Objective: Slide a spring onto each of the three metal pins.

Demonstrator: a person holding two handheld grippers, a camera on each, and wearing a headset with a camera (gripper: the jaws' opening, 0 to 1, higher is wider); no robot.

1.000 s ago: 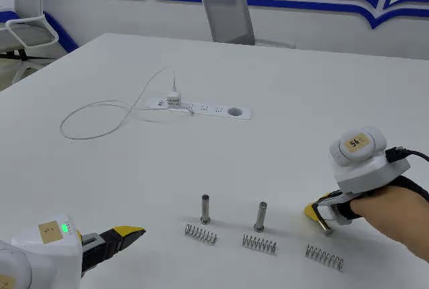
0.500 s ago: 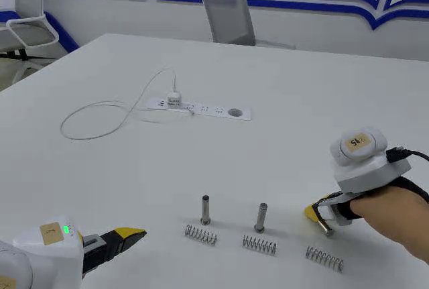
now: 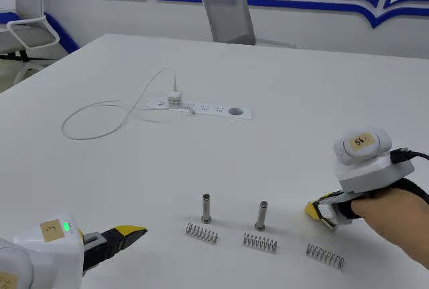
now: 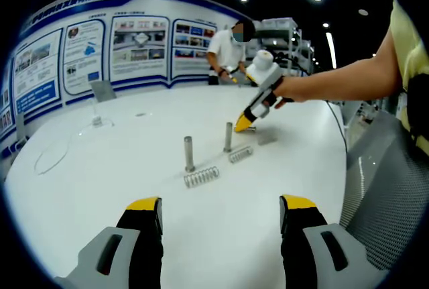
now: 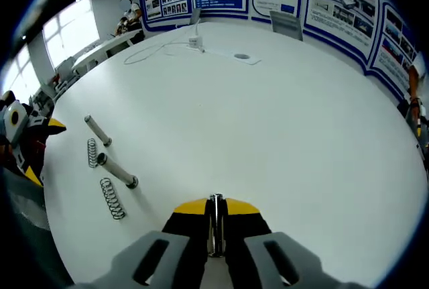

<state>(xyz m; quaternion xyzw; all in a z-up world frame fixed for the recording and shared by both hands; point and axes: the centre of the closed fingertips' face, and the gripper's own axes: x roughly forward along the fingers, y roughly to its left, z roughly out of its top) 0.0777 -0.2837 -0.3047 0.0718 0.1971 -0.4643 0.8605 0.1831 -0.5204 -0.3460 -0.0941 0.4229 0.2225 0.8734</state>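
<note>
**Left tongs [image 4: 221, 204] open; right tongs [image 5: 214, 210] closed on a slim metal pin [image 5: 214, 230]**

Nearest, at the lower left of the head view, the left tongs stand wide apart and hold nothing. Ahead, three coiled steel springs lie flat in a row on the white surface [image 3: 281, 148]: left spring [image 3: 201, 233], middle spring [image 3: 260, 243], right spring [image 3: 325, 256]. Two grey cylindrical metal pins [image 3: 206, 208] [image 3: 261, 215] stand upright just behind the left and middle springs. The right tongs grip the slim metal pin near the right spring. Farther back lie a white power strip [image 3: 201, 108] and a looped white cable [image 3: 100, 111]. A grey mesh chair [image 3: 228, 14] stands beyond the far edge.
</note>
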